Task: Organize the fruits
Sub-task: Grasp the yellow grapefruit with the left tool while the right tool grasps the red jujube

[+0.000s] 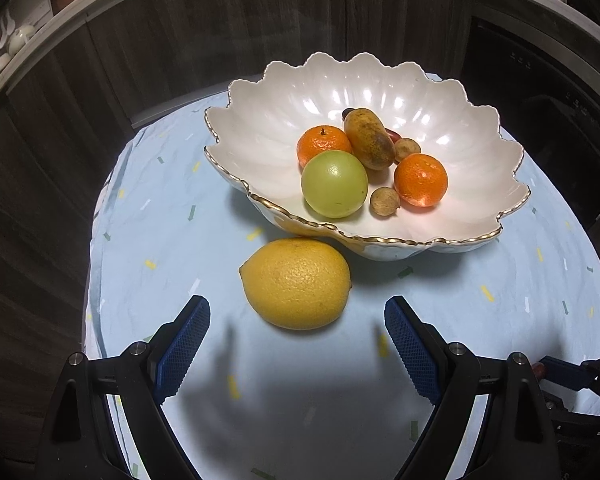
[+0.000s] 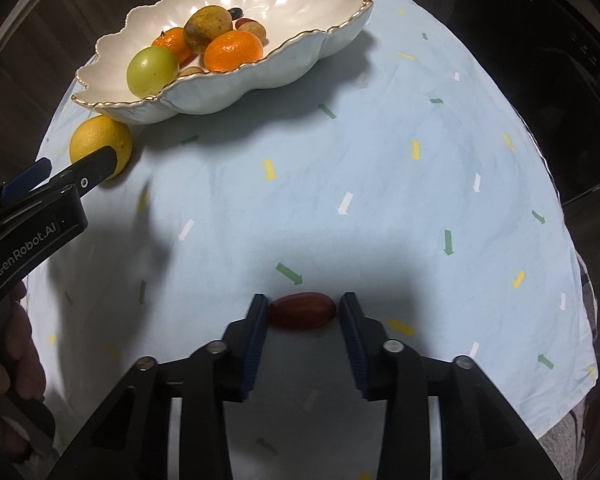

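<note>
At the left side of the table (image 2: 380, 184), which is spread with a pale blue cloth printed with small arrows, a person's hand (image 2: 8, 360) grips the black handle of the left tool (image 1: 298, 344). That tool slants down toward the cloth, its jaws standing wide apart and holding nothing. The large yellow citrus (image 1: 296, 283) lies on the cloth just ahead of its blue pads (image 1: 182, 354), more beyond the tips than between them, and touches neither. Right behind the citrus, toward the far left corner, sits the scalloped white bowl (image 1: 260, 120) with a gold rim; it holds a green round fruit (image 1: 334, 183), two mandarins, a brownish oblong fruit and a few small brown ones. Further right, near the table's near edge, the right tool (image 2: 303, 310) points steeply down at the cloth. Its jaws are drawn in around a small dark red oblong fruit (image 2: 302, 311) lying crosswise, with the left pad at the fruit's end and the right pad touching or just off the other end; I cannot tell whether they press it.
</note>
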A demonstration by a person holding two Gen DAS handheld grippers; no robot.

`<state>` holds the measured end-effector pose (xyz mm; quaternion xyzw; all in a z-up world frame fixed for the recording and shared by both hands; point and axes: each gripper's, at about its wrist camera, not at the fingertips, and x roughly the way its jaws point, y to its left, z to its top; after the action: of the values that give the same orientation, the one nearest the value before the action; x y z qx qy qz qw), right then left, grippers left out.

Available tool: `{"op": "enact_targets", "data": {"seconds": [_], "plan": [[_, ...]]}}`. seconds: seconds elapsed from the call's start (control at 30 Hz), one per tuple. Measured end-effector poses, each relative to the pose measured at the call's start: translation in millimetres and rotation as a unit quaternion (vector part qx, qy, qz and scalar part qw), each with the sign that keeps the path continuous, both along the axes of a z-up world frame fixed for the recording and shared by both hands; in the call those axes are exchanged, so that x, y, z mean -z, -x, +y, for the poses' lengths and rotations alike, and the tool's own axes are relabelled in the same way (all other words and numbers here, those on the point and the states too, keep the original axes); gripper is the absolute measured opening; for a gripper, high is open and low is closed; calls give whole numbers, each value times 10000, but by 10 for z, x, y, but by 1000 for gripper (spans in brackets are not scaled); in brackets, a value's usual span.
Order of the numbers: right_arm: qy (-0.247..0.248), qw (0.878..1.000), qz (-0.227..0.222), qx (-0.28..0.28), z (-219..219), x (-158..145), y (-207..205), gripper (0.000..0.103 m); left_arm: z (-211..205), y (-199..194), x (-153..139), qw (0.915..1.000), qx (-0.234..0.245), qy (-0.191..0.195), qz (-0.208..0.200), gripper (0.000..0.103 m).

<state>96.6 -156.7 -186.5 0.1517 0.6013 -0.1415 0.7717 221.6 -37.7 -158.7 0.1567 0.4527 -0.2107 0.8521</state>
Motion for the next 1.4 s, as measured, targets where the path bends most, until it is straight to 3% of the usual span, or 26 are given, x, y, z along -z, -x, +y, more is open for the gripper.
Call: {"op": "enact_targets", "data": {"seconds": [0.67,1.0,1.4], "plan": [[141,9990,-430,-56,170,-124,-300,33,20,-204,177,9997,-73,130,191,88],[70,9990,-442,-22,0,-23,-400,33,-12,-254,298,9993,69,162,324,65],[103,9979,-632,-30,-74,-97,-349,33,33,-133,250,9993,-60,156,342,63]]}}
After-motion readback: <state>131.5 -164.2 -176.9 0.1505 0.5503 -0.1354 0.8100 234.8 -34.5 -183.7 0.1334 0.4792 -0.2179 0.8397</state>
